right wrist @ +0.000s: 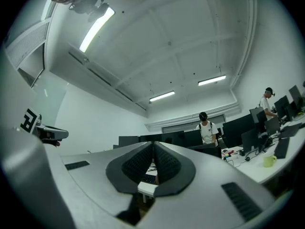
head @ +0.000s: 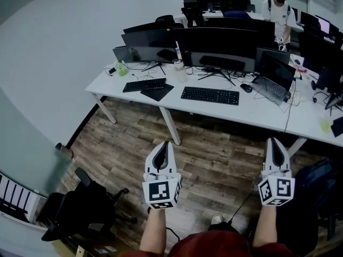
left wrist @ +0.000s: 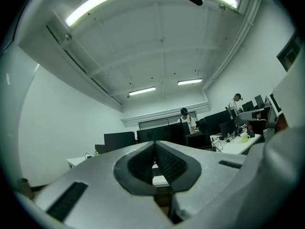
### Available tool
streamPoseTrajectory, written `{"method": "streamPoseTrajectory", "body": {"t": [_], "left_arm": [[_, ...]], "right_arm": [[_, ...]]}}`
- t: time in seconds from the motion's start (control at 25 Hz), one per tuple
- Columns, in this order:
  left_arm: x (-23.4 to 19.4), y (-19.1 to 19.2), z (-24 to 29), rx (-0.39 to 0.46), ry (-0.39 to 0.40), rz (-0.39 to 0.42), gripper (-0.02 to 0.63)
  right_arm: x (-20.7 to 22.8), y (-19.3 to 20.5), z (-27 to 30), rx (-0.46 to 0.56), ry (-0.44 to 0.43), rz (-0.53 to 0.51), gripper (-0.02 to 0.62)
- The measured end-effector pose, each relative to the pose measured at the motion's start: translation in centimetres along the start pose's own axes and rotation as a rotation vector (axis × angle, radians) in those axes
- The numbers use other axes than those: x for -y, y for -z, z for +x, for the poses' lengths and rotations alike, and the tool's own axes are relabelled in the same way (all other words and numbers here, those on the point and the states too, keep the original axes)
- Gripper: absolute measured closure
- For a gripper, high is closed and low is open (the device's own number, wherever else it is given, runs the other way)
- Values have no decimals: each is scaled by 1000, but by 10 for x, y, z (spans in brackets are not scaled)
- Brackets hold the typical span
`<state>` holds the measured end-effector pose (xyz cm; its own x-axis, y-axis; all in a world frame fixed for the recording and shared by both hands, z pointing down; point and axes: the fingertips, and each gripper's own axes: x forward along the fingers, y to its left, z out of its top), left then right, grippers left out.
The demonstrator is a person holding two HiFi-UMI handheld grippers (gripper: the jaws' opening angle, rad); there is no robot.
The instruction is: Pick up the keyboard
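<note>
Two black keyboards lie on the long white desk (head: 268, 119) in the head view: one keyboard (head: 210, 95) near the middle, a second keyboard (head: 144, 84) further left. My left gripper (head: 165, 145) and right gripper (head: 273, 142) hover over the wooden floor, well short of the desk, both shut with nothing held. In the left gripper view the left gripper (left wrist: 154, 144) has its pads pressed together, pointing level at the desk. The right gripper (right wrist: 153, 144) is shut too, tilted slightly up; a keyboard (right wrist: 148, 179) shows below its pads.
Monitors (head: 220, 48) line the desk's back, with a laptop (head: 273, 75), a mouse (head: 246, 87) and cables. A black office chair (head: 80, 208) stands at lower left. A person (head: 279, 12) stands behind the far desks. A desk leg (head: 170, 125) stands ahead of my left gripper.
</note>
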<state>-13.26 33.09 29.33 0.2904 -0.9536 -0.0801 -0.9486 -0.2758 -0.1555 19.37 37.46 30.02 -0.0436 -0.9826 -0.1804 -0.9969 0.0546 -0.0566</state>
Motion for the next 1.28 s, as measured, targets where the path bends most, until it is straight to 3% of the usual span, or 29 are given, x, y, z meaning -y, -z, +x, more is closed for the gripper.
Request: {"method": "streamPoseTrajectory", "body": {"t": [0.16, 0.52, 0.88, 1.28], "left_arm": [[7, 4, 25, -28, -15, 10, 579], [25, 13, 75, -69, -1, -1, 370], [18, 36, 107, -96, -17, 12, 348], [-33, 60, 172, -80, 23, -23, 348]], "right_arm": [[9, 11, 28, -18, -50, 6, 514], [35, 38, 79, -70, -110, 47, 297], [28, 54, 114, -64, -169, 41, 281], [-2, 67, 179, -84, -134, -18, 282]]}}
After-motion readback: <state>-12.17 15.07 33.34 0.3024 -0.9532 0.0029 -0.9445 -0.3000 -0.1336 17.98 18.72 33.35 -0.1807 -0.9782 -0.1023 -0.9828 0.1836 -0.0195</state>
